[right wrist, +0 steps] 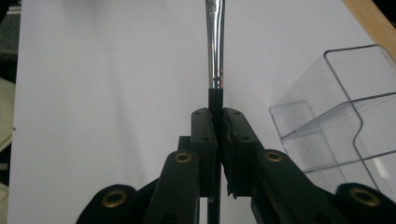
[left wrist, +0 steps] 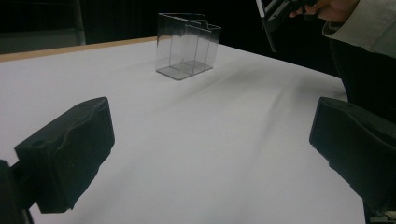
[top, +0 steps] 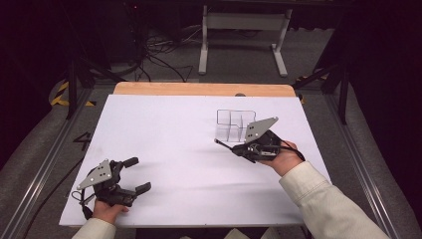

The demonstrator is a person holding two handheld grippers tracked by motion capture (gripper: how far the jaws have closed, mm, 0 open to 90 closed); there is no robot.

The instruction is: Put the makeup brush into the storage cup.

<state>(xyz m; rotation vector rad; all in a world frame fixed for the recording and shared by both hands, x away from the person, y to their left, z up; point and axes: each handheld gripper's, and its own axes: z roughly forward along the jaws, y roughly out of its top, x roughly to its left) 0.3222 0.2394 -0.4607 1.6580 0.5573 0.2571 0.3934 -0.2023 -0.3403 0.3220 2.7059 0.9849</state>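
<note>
Right gripper view: right claw (right wrist: 218, 135) clenched on slim chrome-and-black brush (right wrist: 215, 46); left claw (top: 137, 175) released; clear organizer (right wrist: 341, 116).

I see the white sheet-covered table (top: 164, 149) lit evenly from overhead, with dark surroundings and heavy vignetting at the high view's corners. Shadows under both tools are soft and faint. The left gripper view is dim, greyish and slightly noisy; its near black jaws are blurred. The clear plastic compartment box (left wrist: 187, 44) shows mild reflections but stays readable. The right gripper view is bright, with glare streaks down the shiny metal shaft (right wrist: 215, 42).
</note>
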